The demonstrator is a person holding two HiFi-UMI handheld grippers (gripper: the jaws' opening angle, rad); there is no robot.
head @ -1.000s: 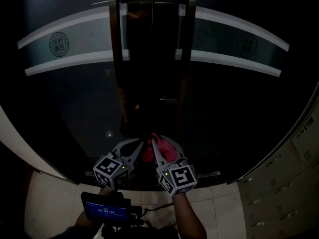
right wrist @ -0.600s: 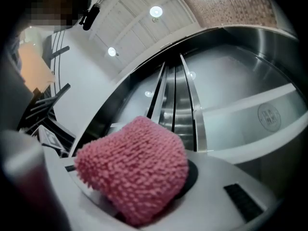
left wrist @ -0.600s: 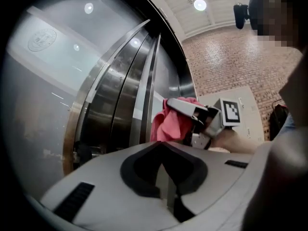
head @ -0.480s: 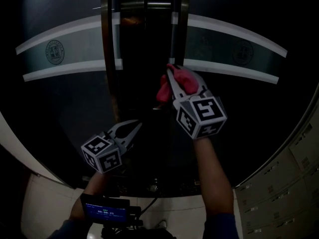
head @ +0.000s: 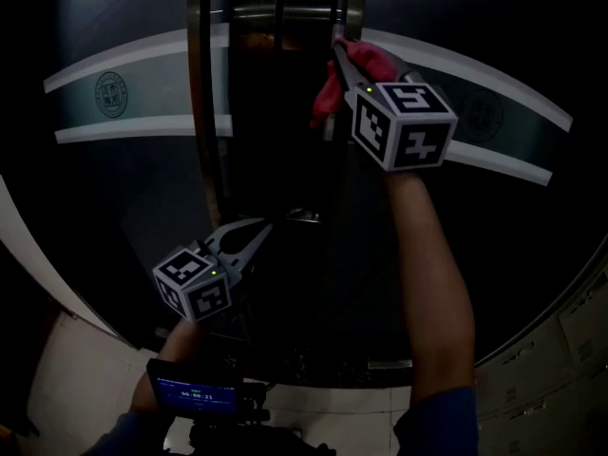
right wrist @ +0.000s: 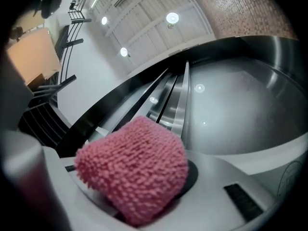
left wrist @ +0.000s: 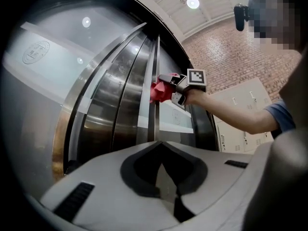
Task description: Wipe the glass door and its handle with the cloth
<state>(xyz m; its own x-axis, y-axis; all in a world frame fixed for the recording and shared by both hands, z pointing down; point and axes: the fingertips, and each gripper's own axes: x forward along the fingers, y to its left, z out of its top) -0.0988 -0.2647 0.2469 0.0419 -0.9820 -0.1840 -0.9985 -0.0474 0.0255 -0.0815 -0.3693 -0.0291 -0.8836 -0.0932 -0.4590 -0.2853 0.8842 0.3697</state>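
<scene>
The right gripper (head: 344,63) has climbed in the last second from 6 o'clock in the head view, low by the door's foot, to about 1 o'clock. Its jaws are clamped on the fluffy pink microfibre cloth (head: 327,100), which bulges out between them in the right gripper view. The cloth now lies against the upright brushed-steel handle bar (head: 348,3) at the right of the door's dark middle seam; the left gripper view shows the same, the cloth pressed on the bar about halfway up it.

The left gripper (head: 255,234) has not followed. It hangs at 7 o'clock with its jaws together and nothing between them, apart from the dark curved glass door (head: 123,188).

I judge this to be an upward wiping stroke along the handle. The bar above the cloth is not yet covered, and the broad panes at 9 and 3 o'clock, with their pale frosted band (head: 142,93), look still to be done.
</scene>
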